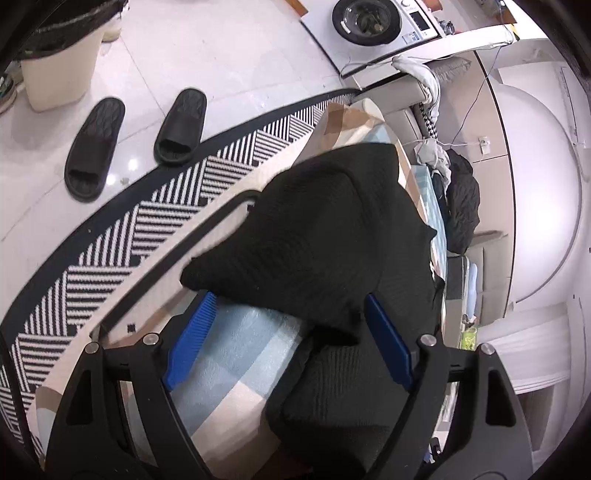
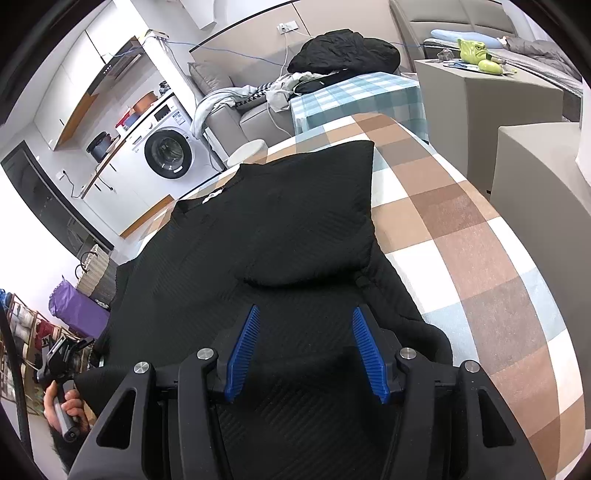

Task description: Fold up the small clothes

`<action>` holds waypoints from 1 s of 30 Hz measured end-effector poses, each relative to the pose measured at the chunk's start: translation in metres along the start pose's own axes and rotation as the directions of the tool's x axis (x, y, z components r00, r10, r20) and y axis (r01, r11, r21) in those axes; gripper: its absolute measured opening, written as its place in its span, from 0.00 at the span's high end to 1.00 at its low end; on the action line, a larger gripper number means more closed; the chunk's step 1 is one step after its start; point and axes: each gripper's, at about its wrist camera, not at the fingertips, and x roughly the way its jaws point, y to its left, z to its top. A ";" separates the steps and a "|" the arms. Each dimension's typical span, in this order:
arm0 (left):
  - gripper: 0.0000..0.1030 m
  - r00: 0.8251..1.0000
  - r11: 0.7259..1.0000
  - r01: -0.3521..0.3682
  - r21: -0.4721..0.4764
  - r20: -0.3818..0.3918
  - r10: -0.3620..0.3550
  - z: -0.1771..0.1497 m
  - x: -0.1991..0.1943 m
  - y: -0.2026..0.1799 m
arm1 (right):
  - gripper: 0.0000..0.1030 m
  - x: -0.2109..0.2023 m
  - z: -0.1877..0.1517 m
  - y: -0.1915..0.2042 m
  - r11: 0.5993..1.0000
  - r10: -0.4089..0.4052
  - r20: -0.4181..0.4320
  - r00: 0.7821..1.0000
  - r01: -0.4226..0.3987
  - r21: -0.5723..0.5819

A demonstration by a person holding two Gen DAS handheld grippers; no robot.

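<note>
From the left wrist view, the left tongs [image 1: 290, 336] stood spread wide, blue pads [image 1: 190, 339] apart and pinching nothing. The black garment [image 1: 317, 236] lay on the checked cloth [image 1: 236, 354] of the counter, near the counter's edge that ran along the striped rug [image 1: 147, 218]. A folded flap of the garment rose between and beyond the pads, and a lower part of it passed under the right-hand pad (whether the pad touched the fabric could not be told). Past the rug, two black slippers [image 1: 136, 140] sat on the pale floor beside a cream bin [image 1: 59, 77], and a washing machine [image 1: 373, 22] stood farther back.

From the right wrist view, the right tongs [image 2: 304, 354] were likewise spread, gripping nothing, hanging over the garment's [image 2: 258, 229] near portion. The garment covered the left half of the counter, one sleeve folded back over the body, its corner pointing toward the far edge. The brown, white and blue checked cloth [image 2: 461, 240] showed bare along the right edge. At the lower left, a hand [image 2: 64, 404] held the handle of the other tool just off the garment's edge. A sofa [image 2: 255, 110] with heaped clothes stood beyond the far edge
</note>
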 end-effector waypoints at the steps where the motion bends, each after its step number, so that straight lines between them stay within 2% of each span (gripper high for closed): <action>1: 0.22 1.000 1.000 0.006 -0.003 -0.014 -0.007 0.001 0.005 0.002 | 0.45 0.000 0.000 0.000 1.000 -0.001 0.003 1.000 0.001 0.002; 6: 0.23 1.000 0.999 0.010 -0.038 -0.005 -0.010 0.009 0.013 0.002 | 0.44 0.005 -0.001 0.000 1.000 0.005 -0.008 1.000 -0.005 0.002; 8: 0.35 1.000 1.000 0.003 -0.016 0.018 -0.003 0.014 0.013 -0.005 | 0.44 0.004 -0.001 0.000 1.000 0.005 -0.008 1.000 -0.005 -0.001; 9: 0.37 0.999 1.000 0.005 -0.006 0.031 -0.005 0.016 0.011 -0.007 | 0.44 0.003 -0.001 0.000 1.000 0.002 -0.005 1.000 -0.002 -0.003; 12: 0.53 0.996 0.999 -0.030 0.037 0.091 0.026 0.023 0.005 -0.019 | 0.44 0.002 -0.002 -0.003 1.000 -0.014 -0.005 1.000 0.014 -0.001; 14: 0.73 0.992 0.997 -0.054 0.056 0.116 0.047 0.028 0.005 -0.026 | 0.44 0.001 -0.003 -0.005 1.000 -0.018 -0.002 1.000 0.018 0.008; 15: 0.79 0.991 0.995 -0.070 0.064 0.120 0.062 0.030 0.006 -0.029 | 0.44 0.000 -0.003 -0.006 1.000 -0.018 -0.001 1.000 0.018 0.010; 16: 0.90 0.989 0.993 -0.096 0.073 0.123 0.087 0.032 0.008 -0.032 | 0.44 -0.001 -0.004 -0.007 1.000 -0.017 0.000 1.000 0.017 0.012; 17: 0.93 0.988 0.991 -0.108 0.078 0.123 0.097 0.032 0.009 -0.033 | 0.44 -0.001 -0.005 -0.007 1.000 -0.018 -0.001 1.000 0.018 0.011; 20: 0.96 0.983 0.986 -0.139 0.087 0.133 0.127 0.031 0.009 -0.033 | 0.44 -0.001 -0.006 -0.008 1.000 -0.021 -0.006 1.000 0.021 0.010; 26: 0.98 0.977 0.987 -0.137 0.079 0.175 0.122 0.025 -0.004 -0.025 | 0.44 -0.002 -0.008 -0.012 1.000 -0.023 -0.005 1.000 0.023 0.020; 28: 0.98 0.974 0.987 -0.131 0.094 0.198 0.110 0.022 -0.012 -0.026 | 0.44 -0.002 -0.008 -0.013 0.999 -0.021 -0.007 1.000 0.021 0.025; 30: 0.98 0.964 0.979 -0.144 0.145 0.246 0.105 0.017 -0.021 -0.040 | 0.44 -0.001 -0.010 -0.015 0.999 -0.021 -0.009 1.000 0.021 0.028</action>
